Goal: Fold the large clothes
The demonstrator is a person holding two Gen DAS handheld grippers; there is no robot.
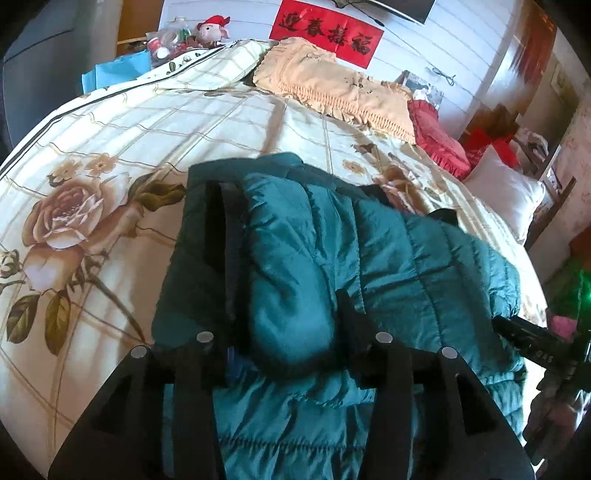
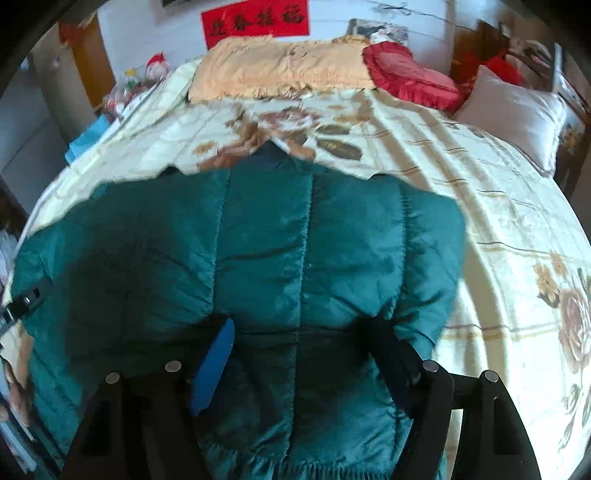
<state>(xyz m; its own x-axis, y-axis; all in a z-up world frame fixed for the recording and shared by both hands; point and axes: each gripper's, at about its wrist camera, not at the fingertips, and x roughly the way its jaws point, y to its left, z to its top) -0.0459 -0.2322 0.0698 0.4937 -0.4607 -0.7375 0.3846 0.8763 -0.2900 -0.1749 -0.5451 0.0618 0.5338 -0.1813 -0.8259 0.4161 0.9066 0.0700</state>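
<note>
The left gripper (image 1: 284,254) has a puffy fold of the teal quilted padded jacket (image 1: 388,258) between its fingers; a firm clamp cannot be told. The right gripper (image 2: 306,332) stands open over the jacket, which lies on the cream rose-printed bedspread (image 2: 498,236). Both should carry the fold evenly, edges aligned.

The jacket (image 2: 258,266) lies on the bedspread (image 2: 498,206), near the bed's front edge. Behind it, along the wall, a pillow (image 2: 280,66) lies across the bed's head, with a cushion (image 2: 410,74) just to its right and a second pillow (image 2: 517,110) right of that. A banner (image 2: 255,20) hangs on the wall above. A toy (image 1: 214,29) sits off the bed's far left corner
</note>
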